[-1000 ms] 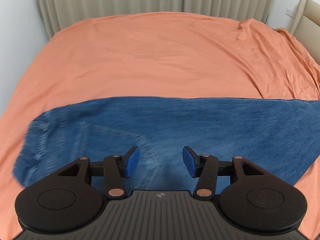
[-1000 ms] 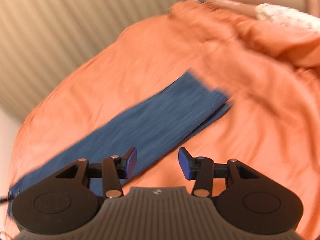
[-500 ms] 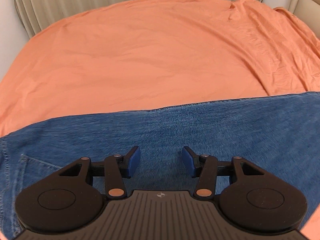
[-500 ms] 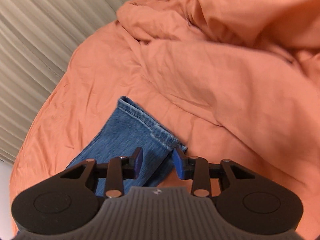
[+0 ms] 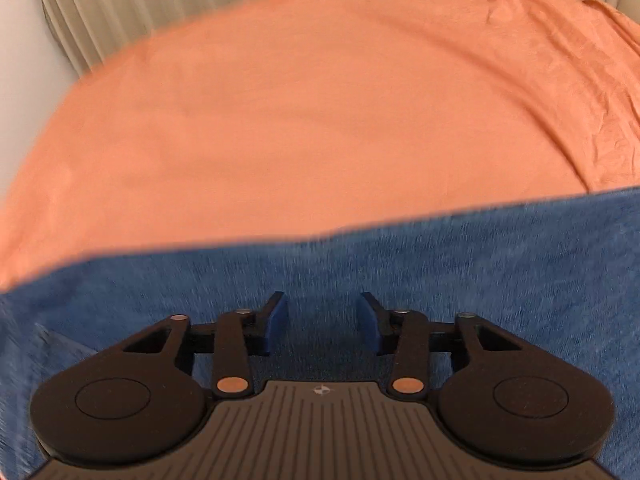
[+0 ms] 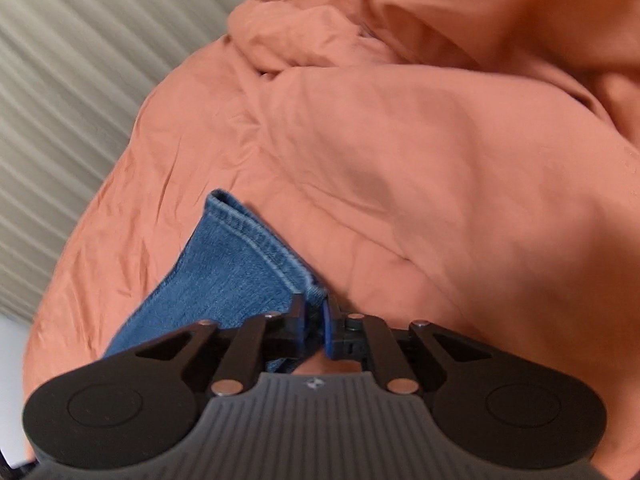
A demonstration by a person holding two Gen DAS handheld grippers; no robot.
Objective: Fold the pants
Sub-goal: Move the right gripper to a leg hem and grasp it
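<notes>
Blue denim pants (image 5: 460,264) lie flat across an orange bed sheet (image 5: 300,120), filling the lower part of the left wrist view. My left gripper (image 5: 322,320) is open just above the denim, nothing between its blue pads. In the right wrist view the hemmed leg end of the pants (image 6: 244,256) lies on the sheet (image 6: 440,200). My right gripper (image 6: 314,316) is shut on the near corner of that hem, denim pinched between its pads.
Beige pleated curtains (image 5: 180,0) hang behind the bed and also show in the right wrist view (image 6: 80,60). A bunched orange duvet (image 6: 460,32) rises beyond the leg end. A white wall (image 5: 20,60) is at the left.
My right gripper closed on the hem corner of the pants leg. My left gripper moved along and closer over the denim, staying open.
</notes>
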